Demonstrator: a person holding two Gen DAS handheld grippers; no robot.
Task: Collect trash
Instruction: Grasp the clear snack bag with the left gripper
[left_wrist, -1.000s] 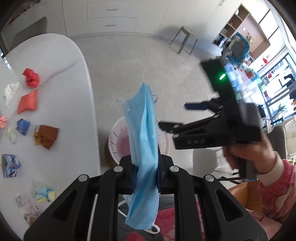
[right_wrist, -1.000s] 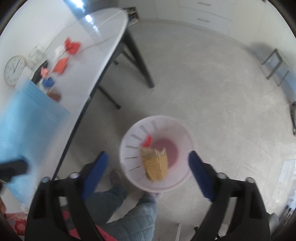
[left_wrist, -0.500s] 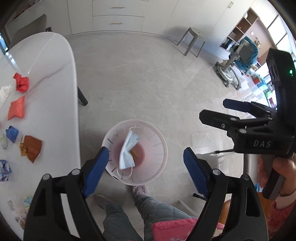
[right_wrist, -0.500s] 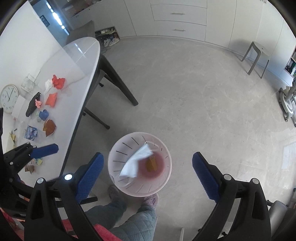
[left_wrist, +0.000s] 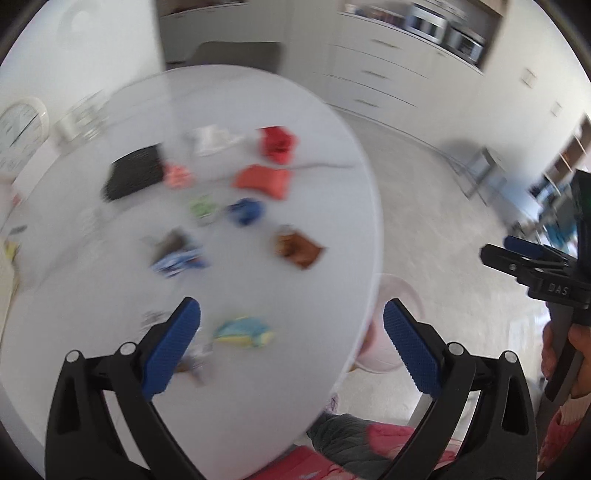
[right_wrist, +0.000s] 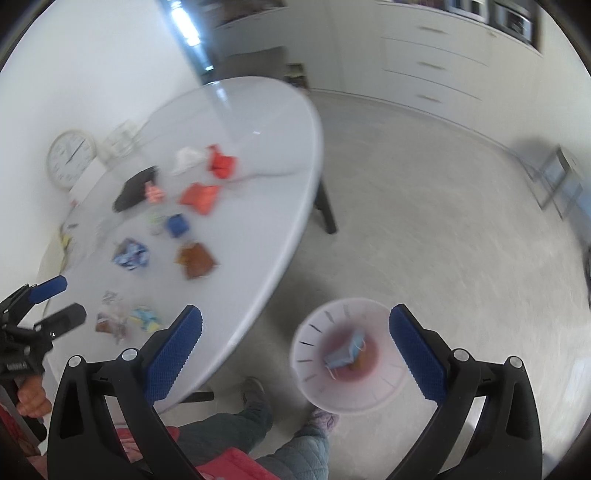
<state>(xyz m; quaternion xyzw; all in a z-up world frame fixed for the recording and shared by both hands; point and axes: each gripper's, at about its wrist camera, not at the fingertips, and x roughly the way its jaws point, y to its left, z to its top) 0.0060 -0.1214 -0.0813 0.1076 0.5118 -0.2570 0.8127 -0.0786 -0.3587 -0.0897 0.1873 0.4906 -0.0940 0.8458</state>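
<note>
Left hand-held gripper (left_wrist: 291, 338) opening, tilted over table (left_wrist: 332, 221)

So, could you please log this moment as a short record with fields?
left gripper: jaws opening, nothing between them, above the table
right gripper: jaws opening, nothing between them
bin: on the floor beside the table, holds a blue face mask
still on table: brown wrapper, red crumpled paper, blue scrap, other blurred litter
</note>
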